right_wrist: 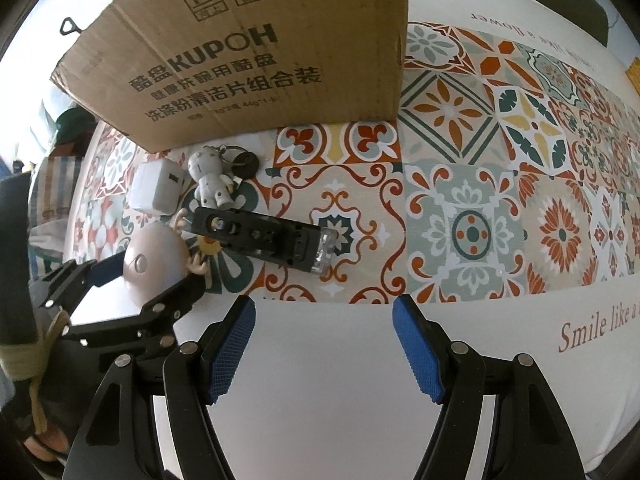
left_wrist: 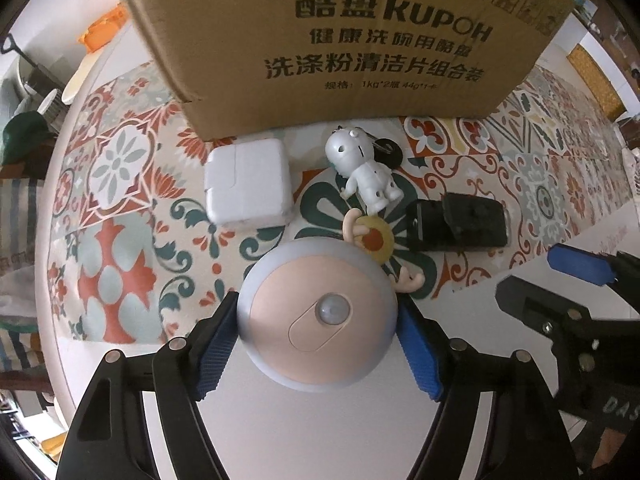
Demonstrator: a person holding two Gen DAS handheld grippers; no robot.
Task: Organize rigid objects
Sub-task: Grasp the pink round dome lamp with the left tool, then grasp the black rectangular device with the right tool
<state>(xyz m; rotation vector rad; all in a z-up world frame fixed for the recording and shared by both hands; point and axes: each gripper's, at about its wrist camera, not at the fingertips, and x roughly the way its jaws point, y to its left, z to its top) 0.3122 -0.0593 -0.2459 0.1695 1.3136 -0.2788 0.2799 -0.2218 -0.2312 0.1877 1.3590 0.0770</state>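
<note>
Patterned cloth (left_wrist: 120,168) covered the table. The left gripper (left_wrist: 318,334) had its blue pads pressed on the round sensor light (left_wrist: 318,320) at the near edge; a level lift toward the cardboard box (left_wrist: 340,40) seemed wise. The right gripper (right_wrist: 324,344) hung open, empty. One white charger (left_wrist: 248,182), one figurine keychain (left_wrist: 366,170) and one black device (left_wrist: 460,222) lay nearby.

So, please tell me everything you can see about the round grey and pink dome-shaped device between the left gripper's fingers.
The round grey and pink dome-shaped device looks like smooth plastic: a pale grey outer ring around a pinkish face, with an oval inset holding a small round translucent sensor lens. It sits at the patterned tablecloth's edge, face up. The left gripper has its blue ribbed pads against both sides. Behind it, partly hidden, lies a yellow figure with antler-like arms.
</note>
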